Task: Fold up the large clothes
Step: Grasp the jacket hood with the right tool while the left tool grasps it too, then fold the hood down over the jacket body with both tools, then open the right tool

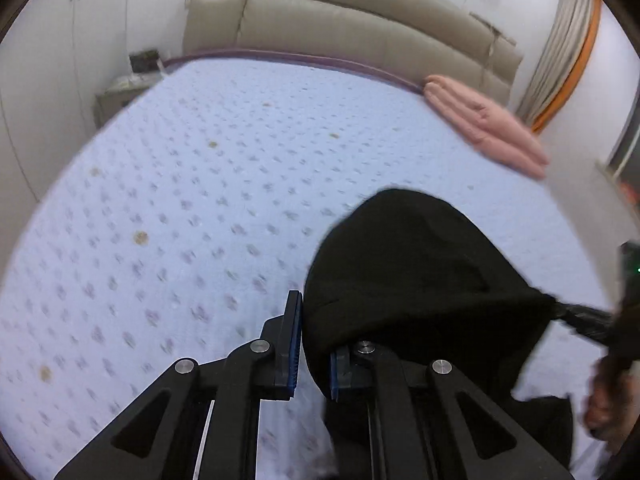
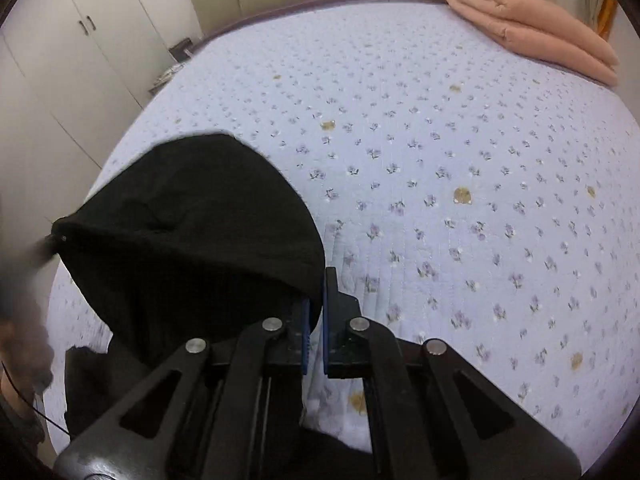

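Note:
A black garment (image 1: 416,272) hangs in the air above the bed, stretched between my two grippers. In the left wrist view my left gripper (image 1: 316,344) is shut on its edge, the cloth draped over the right finger. The right gripper (image 1: 588,320) shows at the far right, pinching the other end. In the right wrist view my right gripper (image 2: 316,320) is shut on the black garment (image 2: 188,232), which bulges up to the left. The left gripper (image 2: 40,248) is a blur at the left edge.
The bed (image 2: 460,168) has a light blue quilt with small purple flowers. A folded pink blanket (image 2: 532,24) lies at its far right corner, also in the left wrist view (image 1: 484,124). A padded headboard (image 1: 340,24), white wardrobe (image 2: 88,36) and nightstand (image 1: 120,96) stand around.

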`<state>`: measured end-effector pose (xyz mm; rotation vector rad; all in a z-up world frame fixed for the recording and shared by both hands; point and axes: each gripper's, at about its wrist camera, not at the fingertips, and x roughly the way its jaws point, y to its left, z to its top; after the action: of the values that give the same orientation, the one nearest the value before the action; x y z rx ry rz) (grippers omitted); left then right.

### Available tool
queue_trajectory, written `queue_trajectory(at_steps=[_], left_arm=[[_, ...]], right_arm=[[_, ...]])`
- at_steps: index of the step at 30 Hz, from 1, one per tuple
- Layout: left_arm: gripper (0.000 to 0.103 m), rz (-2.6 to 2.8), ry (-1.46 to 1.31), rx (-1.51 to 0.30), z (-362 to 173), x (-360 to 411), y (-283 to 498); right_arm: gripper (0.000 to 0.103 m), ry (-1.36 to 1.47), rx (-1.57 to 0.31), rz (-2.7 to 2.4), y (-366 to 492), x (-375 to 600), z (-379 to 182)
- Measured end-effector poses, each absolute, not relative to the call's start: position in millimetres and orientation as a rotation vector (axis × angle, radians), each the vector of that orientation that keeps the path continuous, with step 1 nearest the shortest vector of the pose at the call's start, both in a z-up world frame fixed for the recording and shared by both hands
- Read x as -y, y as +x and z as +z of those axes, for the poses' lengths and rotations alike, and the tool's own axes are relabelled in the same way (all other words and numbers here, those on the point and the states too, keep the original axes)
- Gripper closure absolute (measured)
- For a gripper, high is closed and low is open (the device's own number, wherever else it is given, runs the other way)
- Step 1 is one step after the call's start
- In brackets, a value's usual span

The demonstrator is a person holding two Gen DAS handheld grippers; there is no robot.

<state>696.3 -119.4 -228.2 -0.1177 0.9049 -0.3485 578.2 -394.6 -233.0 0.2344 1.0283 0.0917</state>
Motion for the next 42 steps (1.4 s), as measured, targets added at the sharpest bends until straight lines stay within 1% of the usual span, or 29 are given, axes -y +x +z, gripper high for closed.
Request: queue_trajectory(at_steps=[2,3,5,6,7,8,9,10,11,12,13,14,15,16,19,21,22,25,27,29,31,33,35,36,38,40,42], left_arm=[[0.092,-0.358,-0.103,-0.986,-254,118,697],[0.092,-0.333,-0.043,-1.067,-278,122,701],[0.092,-0.322,0.020,-1.163,-314,129,704],[0.091,-0.325,0.046,-1.179,-326,132,704],[0.089,-0.325,0.064,-1.174,-330,134,703],[0.089,-0.323,0.079,-1.164,-328,136,702],[0.089,-0.325,0.101,-1.156,-323,138,700],[0.085,-0.330,0.125,-1.141,-316,139,695],[0.077,-0.347,0.137,-1.134,-309,139,690],[0.069,-0.373,0.143,-1.136,-301,137,684],[0.055,-0.398,0.152,-1.130,-291,133,675],[0.045,-0.412,0.163,-1.117,-283,129,669],[0.043,-0.434,0.176,-1.089,-271,124,659],[0.043,-0.450,0.179,-1.068,-261,121,653],[0.043,-0.514,0.086,-0.975,-225,116,646],[0.043,-0.531,-0.017,-0.937,-215,119,665],[0.043,-0.512,-0.016,-0.930,-214,131,675],[0.043,-0.443,0.050,-0.955,-236,160,701],[0.044,-0.415,0.097,-1.031,-270,169,716],[0.043,-0.386,0.164,-1.079,-302,175,716],[0.042,-0.394,0.154,-1.090,-319,173,709],[0.041,-0.395,0.109,-1.095,-323,168,708],[0.036,-0.400,0.039,-1.127,-331,162,714],[0.035,-0.409,-0.003,-1.145,-335,157,719],[0.035,-0.423,-0.060,-1.161,-335,150,723],[0.035,-0.421,-0.059,-1.168,-329,147,722],[0.035,-0.433,-0.042,-1.148,-313,144,718]], right_arm=[[0.101,0.237,-1.097,0.082,584,395,-258],[0.101,0.251,-1.151,0.085,588,394,-276],[0.100,0.234,-1.208,0.082,593,389,-299],[0.099,0.209,-1.234,0.085,595,384,-308],[0.098,0.193,-1.238,0.078,596,381,-311],[0.097,0.186,-1.237,0.064,595,380,-309],[0.094,0.177,-1.244,0.064,595,378,-305],[0.093,0.158,-1.246,0.058,594,378,-299],[0.090,0.145,-1.239,0.055,590,378,-291],[0.084,0.143,-1.231,0.067,584,380,-281],[0.078,0.146,-1.221,0.079,578,381,-273],[0.063,0.150,-1.200,0.092,571,382,-261],[0.051,0.153,-1.178,0.094,564,385,-254],[0.050,0.153,-1.140,0.110,557,385,-239],[0.050,0.176,-1.072,0.134,554,378,-214],[0.051,0.216,-1.048,0.157,567,370,-209],[0.051,0.220,-1.051,0.151,575,368,-212],[0.053,0.179,-1.075,0.147,597,350,-223],[0.055,0.128,-1.119,0.136,604,343,-241],[0.055,0.115,-1.180,0.162,606,343,-266],[0.057,0.109,-1.217,0.171,599,346,-287],[0.057,0.139,-1.217,0.179,592,349,-300],[0.057,0.189,-1.200,0.172,590,354,-303],[0.057,0.212,-1.196,0.159,590,355,-304],[0.056,0.240,-1.188,0.139,591,356,-300],[0.056,0.235,-1.196,0.145,589,357,-293],[0.056,0.261,-1.200,0.177,583,365,-277]])
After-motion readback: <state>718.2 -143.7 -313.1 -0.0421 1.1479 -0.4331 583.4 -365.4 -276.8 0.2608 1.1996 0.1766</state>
